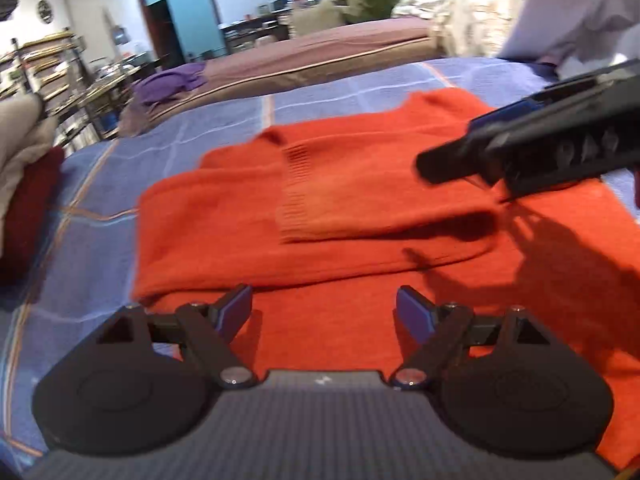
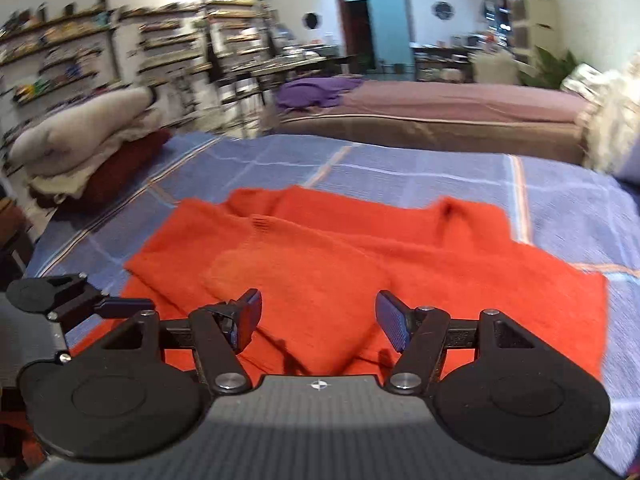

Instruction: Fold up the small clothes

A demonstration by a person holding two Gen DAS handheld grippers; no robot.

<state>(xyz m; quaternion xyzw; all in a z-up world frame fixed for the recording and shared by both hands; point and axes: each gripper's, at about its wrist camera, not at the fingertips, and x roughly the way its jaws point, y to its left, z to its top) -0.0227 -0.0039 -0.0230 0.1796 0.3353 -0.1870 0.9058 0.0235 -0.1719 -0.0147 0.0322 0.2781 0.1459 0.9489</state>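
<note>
hovering over the orange sweater (image 1: 360, 184), left tool (image 1: 324, 312) and right tool (image 2: 318, 320) both spread, empty.

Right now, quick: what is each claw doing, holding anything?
Left claw: open, empty, above the orange sweater.
Right claw: open, empty, over the same sweater.

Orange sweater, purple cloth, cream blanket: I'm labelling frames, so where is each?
orange sweater (image 1: 360, 184), left wrist view, folded-over sleeve.
purple cloth (image 2: 316, 90), right wrist view, middle of heap.
cream blanket (image 2: 88, 128), right wrist view, rolled top.
</note>
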